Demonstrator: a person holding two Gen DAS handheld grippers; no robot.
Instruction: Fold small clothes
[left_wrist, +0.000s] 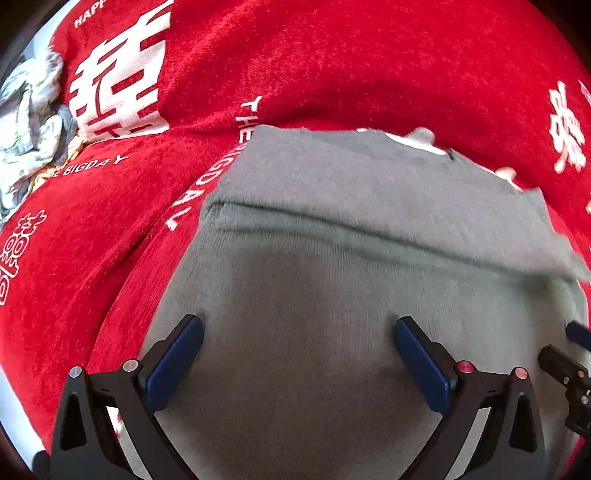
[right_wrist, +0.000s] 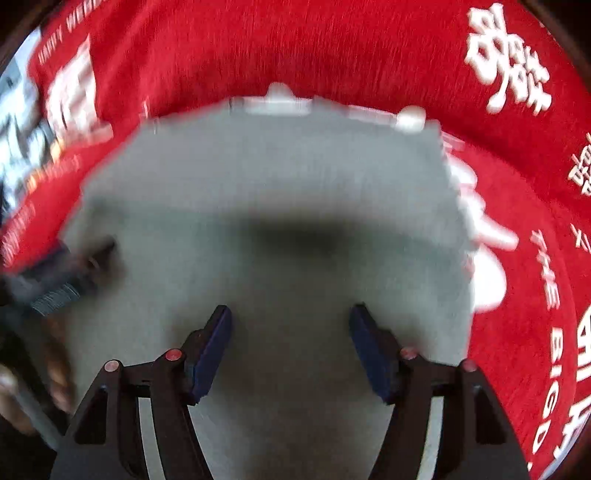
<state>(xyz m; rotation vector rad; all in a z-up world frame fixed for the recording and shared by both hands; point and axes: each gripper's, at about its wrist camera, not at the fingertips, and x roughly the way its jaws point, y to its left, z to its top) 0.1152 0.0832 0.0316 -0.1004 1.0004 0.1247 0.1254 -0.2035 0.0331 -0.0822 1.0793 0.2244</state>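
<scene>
With both the left tongs and right tongs spread and empty above it, the half-folded grey garment lies on the red cloth; the next fold likely needs a fresh edge grip.

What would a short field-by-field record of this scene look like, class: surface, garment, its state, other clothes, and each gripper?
surface: red cloth with white printed lettering
garment: grey garment, lying on the red cloth
state: a fold edge runs across it; something white shows at its far edge
other clothes: crumpled pale pile at the far left
left gripper: open, over the grey garment, nothing between the pads
right gripper: open, over the same garment, picture blurred
</scene>
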